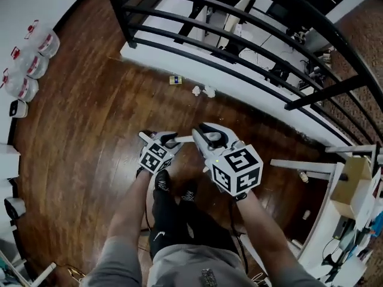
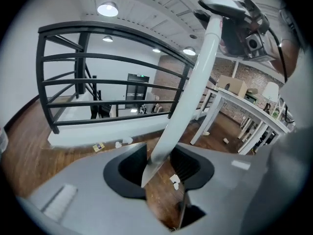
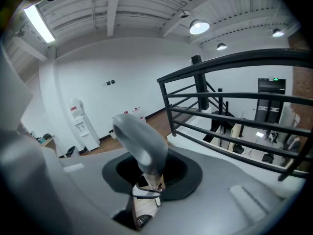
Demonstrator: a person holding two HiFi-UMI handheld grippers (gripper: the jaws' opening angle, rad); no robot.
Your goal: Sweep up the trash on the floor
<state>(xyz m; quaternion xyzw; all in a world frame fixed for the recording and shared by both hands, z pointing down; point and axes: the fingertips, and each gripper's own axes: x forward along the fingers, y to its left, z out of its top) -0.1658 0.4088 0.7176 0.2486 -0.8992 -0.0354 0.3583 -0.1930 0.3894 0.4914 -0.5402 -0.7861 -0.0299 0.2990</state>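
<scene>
Left hand-held gripper [image 2: 161,166] is closed round white broom shaft [image 2: 188,97], pads seemingly touching | right hand-held gripper [image 3: 146,176] is clamped on grey grip end [image 3: 142,143] | paper scraps [image 1: 203,91] are noted on floor [image 1: 90,130] ahead of both, by railing [image 1: 239,23] base, judged nearer the right one.

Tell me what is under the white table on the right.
Two small pale scraps lie on the wood floor among the legs of the white table. The tabletop and the cardboard box on it cover the floor farther right.
</scene>
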